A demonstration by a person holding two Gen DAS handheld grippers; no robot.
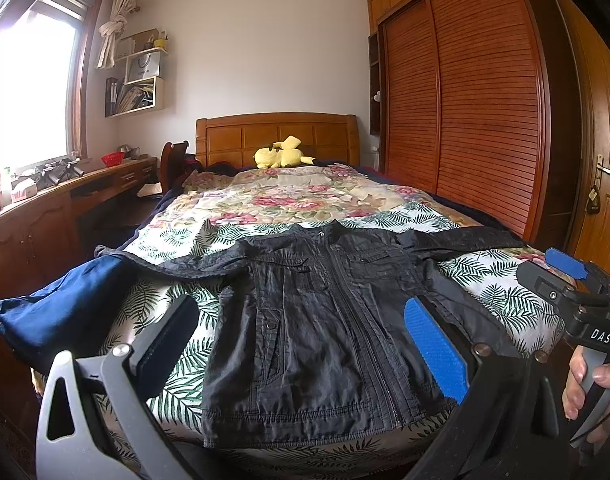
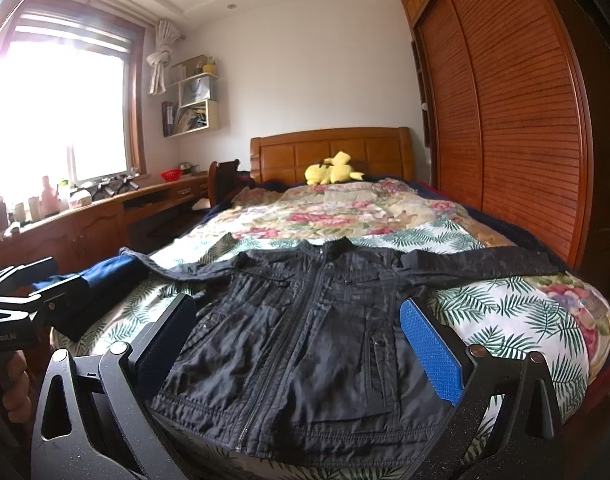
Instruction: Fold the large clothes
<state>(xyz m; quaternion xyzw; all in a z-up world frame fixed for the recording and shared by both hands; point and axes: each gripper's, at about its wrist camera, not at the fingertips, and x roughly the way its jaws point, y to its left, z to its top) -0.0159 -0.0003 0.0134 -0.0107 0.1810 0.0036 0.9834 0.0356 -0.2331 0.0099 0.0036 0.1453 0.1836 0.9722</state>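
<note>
On bed (image 1: 505, 292), near foot edge: black jacket (image 1: 317, 320) flat, sleeves spread. Left gripper (image 1: 305, 340), right gripper (image 2: 301, 344) both spread wide, empty. Risk: slippery-looking fabric bunching, hem sliding off edge; blue garment (image 1: 65, 312) possibly snagging.

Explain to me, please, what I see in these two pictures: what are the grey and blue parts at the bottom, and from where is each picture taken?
There is no robot here. A person holds a hand tool with two fingers in each hand, and each tool carries a wide-angle camera that looks forward along its fingers. One picture comes from the left gripper, the other from the right gripper. The grey arms with blue pads are those fingers. Both grippers are open and hold nothing. On the bed a dark jacket lies spread flat, zipped, sleeves out. Beside its sleeve lies a blue garment. A yellow plush toy rests by the headboard.
</note>
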